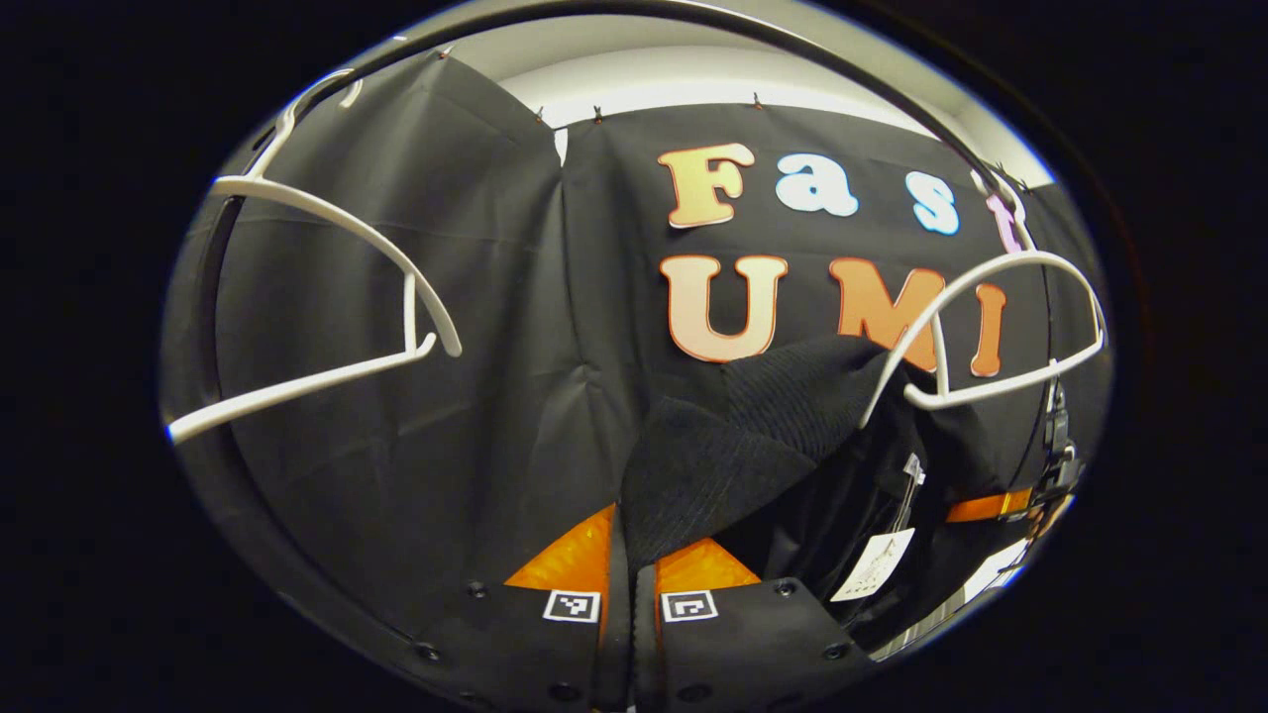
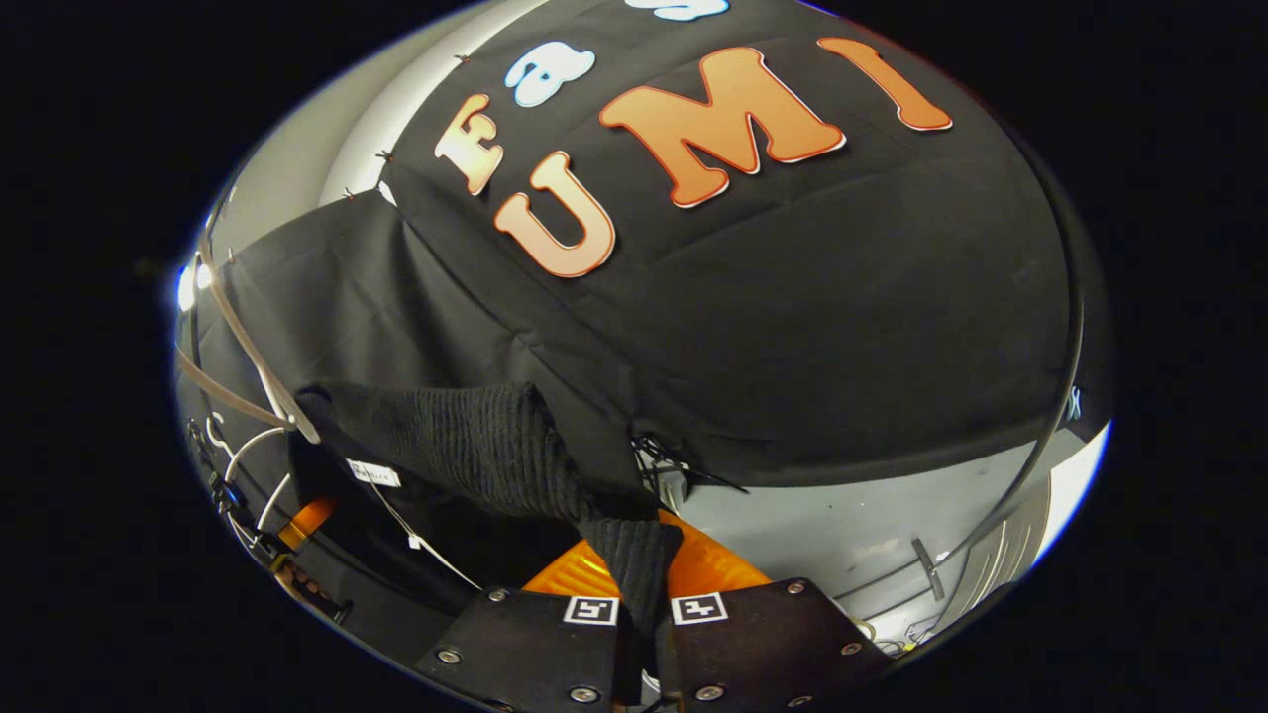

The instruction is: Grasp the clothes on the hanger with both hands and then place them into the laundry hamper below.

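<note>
A black ribbed knit garment (image 1: 733, 446) stretches between my two grippers. In the left gripper view my left gripper (image 1: 630, 579) is shut on one edge of it, the cloth pinched between the orange fingers (image 1: 570, 564). The garment runs up to the right, partly draped at the white hanger (image 1: 1001, 337), with paper tags (image 1: 877, 564) dangling below. In the right gripper view my right gripper (image 2: 634, 584) is shut on the garment's other end (image 2: 475, 446), which stretches to the upper left. The other gripper (image 2: 297, 525) shows small at the far left.
An empty white hanger (image 1: 327, 297) hangs at the left in the left gripper view, under the curved rail (image 1: 594, 20). A grey floor (image 2: 852, 525) lies beyond the wall's lower hem in the right gripper view, along with a thin dark rail (image 2: 1060, 396) at the right.
</note>
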Tool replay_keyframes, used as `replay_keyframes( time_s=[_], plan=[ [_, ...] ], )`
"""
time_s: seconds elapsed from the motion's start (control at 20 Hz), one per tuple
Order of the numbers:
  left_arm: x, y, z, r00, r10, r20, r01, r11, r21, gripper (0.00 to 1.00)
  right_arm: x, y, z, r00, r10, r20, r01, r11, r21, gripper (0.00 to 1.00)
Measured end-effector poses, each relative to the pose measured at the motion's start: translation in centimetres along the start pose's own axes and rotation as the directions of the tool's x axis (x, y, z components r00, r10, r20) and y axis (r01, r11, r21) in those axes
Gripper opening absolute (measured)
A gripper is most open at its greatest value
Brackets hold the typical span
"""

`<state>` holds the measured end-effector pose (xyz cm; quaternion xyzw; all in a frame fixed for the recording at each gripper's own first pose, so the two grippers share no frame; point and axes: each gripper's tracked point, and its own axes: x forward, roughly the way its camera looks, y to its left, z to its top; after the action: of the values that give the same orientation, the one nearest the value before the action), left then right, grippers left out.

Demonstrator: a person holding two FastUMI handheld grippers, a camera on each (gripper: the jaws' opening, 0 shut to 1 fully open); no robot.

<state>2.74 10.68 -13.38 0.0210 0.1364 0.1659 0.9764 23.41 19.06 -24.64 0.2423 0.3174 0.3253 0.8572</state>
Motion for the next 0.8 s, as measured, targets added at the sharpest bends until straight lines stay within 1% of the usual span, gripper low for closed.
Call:
replay_keyframes(
  time_s=[0.05, 0.15, 0.2, 0.35, 0.5, 0.6, 0.65, 0.7, 0.8],
  plan=[
    [0.2, 0.3, -0.2, 1.000, -0.004, -0.012, 0.004, 1.000, 0.016, 0.09, -0.1, -0.8, -0.5, 1.000, -0.023, -0.002, 0.023, 1.000, 0.011, 0.05],
    [0.5, 0.0, -1.6, 0.999, -0.023, -0.046, 0.024, 1.000, 0.016, 0.08, -0.3, -2.8, -1.0, 0.998, -0.066, -0.001, 0.066, 0.997, 0.034, 0.05],
    [0.7, -0.5, -2.5, 0.997, -0.040, -0.068, 0.041, 0.999, 0.008, 0.09, -0.3, -3.4, -1.5, 0.997, -0.076, -0.005, 0.076, 0.996, 0.047, 0.13],
    [1.5, -1.4, -4.9, 0.991, -0.067, -0.113, 0.070, 0.997, 0.025, 0.08, -1.4, -4.8, -3.0, 0.994, -0.111, -0.010, 0.111, 0.991, 0.075, 0.13],
    [2.3, -3.0, -6.7, 0.981, -0.111, -0.157, 0.116, 0.993, 0.027, 0.09, -2.4, -5.9, -4.7, 0.990, -0.139, -0.024, 0.141, 0.985, 0.103, 0.13],
    [1.7, -4.0, -8.1, 0.972, -0.140, -0.189, 0.148, 0.989, 0.024, 0.09, -2.9, -6.2, -6.1, 0.987, -0.153, -0.038, 0.156, 0.983, 0.097, 0.13],
    [1.9, -4.8, -9.0, 0.967, -0.155, -0.204, 0.163, 0.986, 0.026, 0.11, -3.2, -6.3, -6.7, 0.986, -0.163, -0.046, 0.167, 0.982, 0.088, 0.13],
    [2.0, -5.5, -9.8, 0.961, -0.169, -0.218, 0.179, 0.983, 0.028, 0.09, -3.4, -6.5, -7.5, 0.983, -0.173, -0.055, 0.177, 0.981, 0.080, 0.13],
    [2.3, -6.9, -11.3, 0.949, -0.198, -0.245, 0.211, 0.977, 0.026, 0.09, -3.5, -6.5, -9.1, 0.981, -0.180, -0.075, 0.186, 0.980, 0.077, 0.13]
  ],
)
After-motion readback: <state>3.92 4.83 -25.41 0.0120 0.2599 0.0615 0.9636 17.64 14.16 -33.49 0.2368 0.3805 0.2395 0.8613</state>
